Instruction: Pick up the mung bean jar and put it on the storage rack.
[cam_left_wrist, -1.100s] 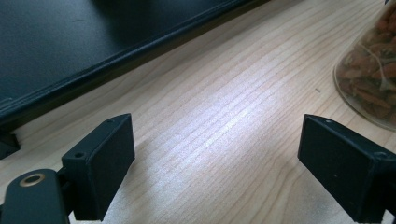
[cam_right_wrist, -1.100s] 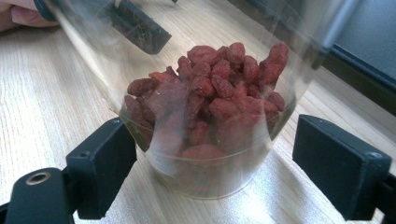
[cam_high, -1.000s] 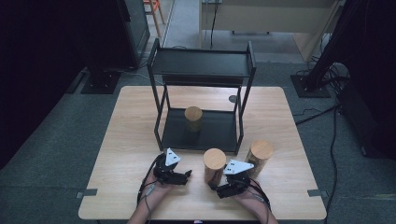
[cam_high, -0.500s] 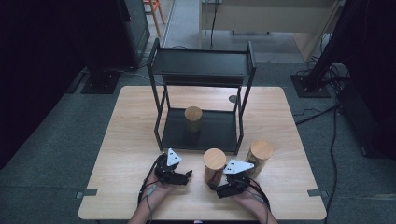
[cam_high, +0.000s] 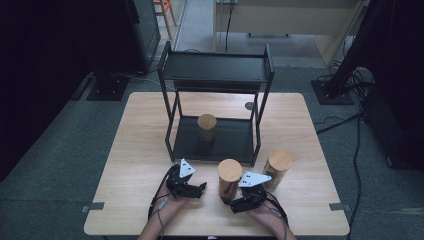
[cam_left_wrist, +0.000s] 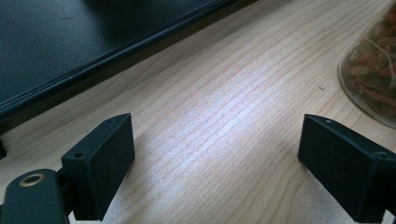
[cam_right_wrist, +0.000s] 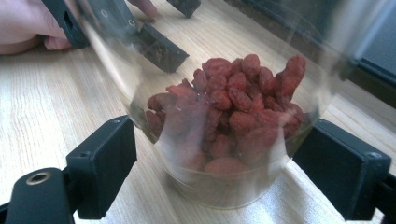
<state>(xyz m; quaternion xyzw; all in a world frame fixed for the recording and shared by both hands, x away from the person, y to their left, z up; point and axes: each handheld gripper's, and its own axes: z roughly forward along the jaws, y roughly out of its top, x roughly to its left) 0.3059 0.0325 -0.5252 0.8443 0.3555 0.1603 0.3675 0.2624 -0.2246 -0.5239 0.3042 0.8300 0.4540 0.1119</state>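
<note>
Jar (cam_right_wrist: 229, 126) of red berries w/ a wood lid stands on the worktop (cam_high: 140, 150) between the spread jaws of the right claw (cam_high: 239, 200), not pinched, while the left claw (cam_high: 197, 189) is spread too, holding nothing.

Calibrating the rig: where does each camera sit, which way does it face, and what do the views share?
High view: above the person's side, looking forward and down on the table and black shelf; forearms and both grippers show.
Left gripper view: on the left gripper, facing bare tabletop beside the shelf's base; its open jaws show.
Right gripper view: on the right gripper, jaws either side of the middle jar; the other hand shows.
Shared: that jar.
</note>
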